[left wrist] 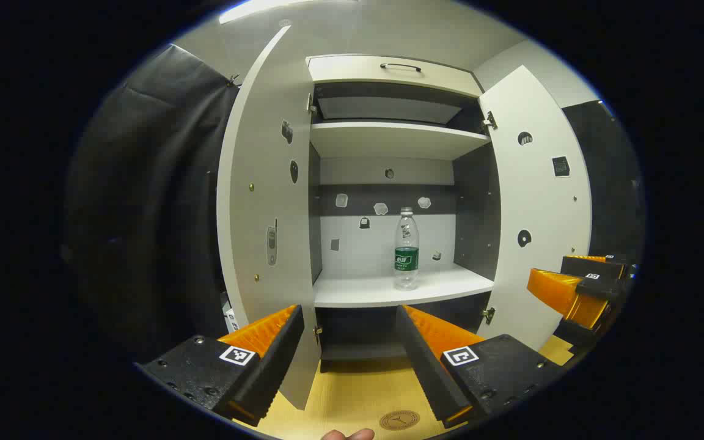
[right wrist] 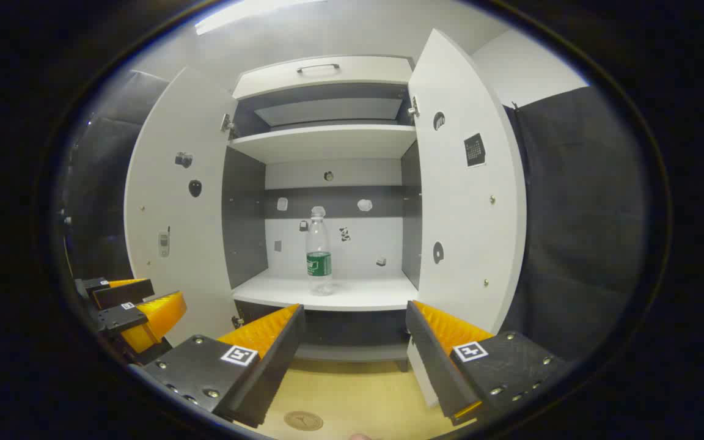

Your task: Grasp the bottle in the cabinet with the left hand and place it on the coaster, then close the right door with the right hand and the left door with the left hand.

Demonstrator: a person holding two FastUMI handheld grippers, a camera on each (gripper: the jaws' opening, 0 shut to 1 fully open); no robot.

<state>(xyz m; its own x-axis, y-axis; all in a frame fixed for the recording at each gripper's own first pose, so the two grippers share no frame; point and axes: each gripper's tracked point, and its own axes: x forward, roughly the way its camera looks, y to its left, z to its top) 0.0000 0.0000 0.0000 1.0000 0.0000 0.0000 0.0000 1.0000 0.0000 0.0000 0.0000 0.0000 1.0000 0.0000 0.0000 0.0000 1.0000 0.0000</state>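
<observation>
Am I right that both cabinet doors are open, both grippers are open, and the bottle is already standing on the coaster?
Not quite: the bottle still stands on the cabinet shelf, as the left gripper view shows; the coaster on the wooden surface is bare. The left door, right door, left gripper and right gripper are indeed open.

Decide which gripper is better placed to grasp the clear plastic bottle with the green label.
Left. The left gripper is open with the clear plastic bottle with the green label almost straight ahead; the right gripper has it left of centre.
</observation>
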